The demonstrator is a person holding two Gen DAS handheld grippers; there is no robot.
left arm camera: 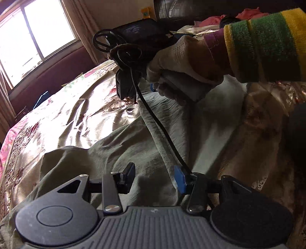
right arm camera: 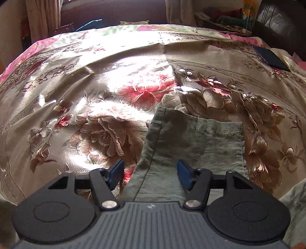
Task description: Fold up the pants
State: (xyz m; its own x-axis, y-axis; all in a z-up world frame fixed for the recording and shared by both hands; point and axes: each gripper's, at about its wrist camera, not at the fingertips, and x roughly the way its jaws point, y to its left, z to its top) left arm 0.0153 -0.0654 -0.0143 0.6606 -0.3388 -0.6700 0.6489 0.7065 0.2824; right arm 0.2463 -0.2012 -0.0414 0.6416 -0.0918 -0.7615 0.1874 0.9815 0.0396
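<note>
Grey-green pants lie spread and creased on the floral bedspread. My left gripper is open, low over the cloth near its waist end, nothing between its fingers. In the left wrist view the right gripper is farther up the pants, held by a gloved hand, its tips close to the cloth. In the right wrist view my right gripper is open over the left edge of a pant leg. The leg's hem lies flat just ahead.
A black cable runs from the right gripper across the pants to my left gripper. A dark phone lies on the bed at the far right. A window and curtains stand behind the bed. Pink clothes lie at the back.
</note>
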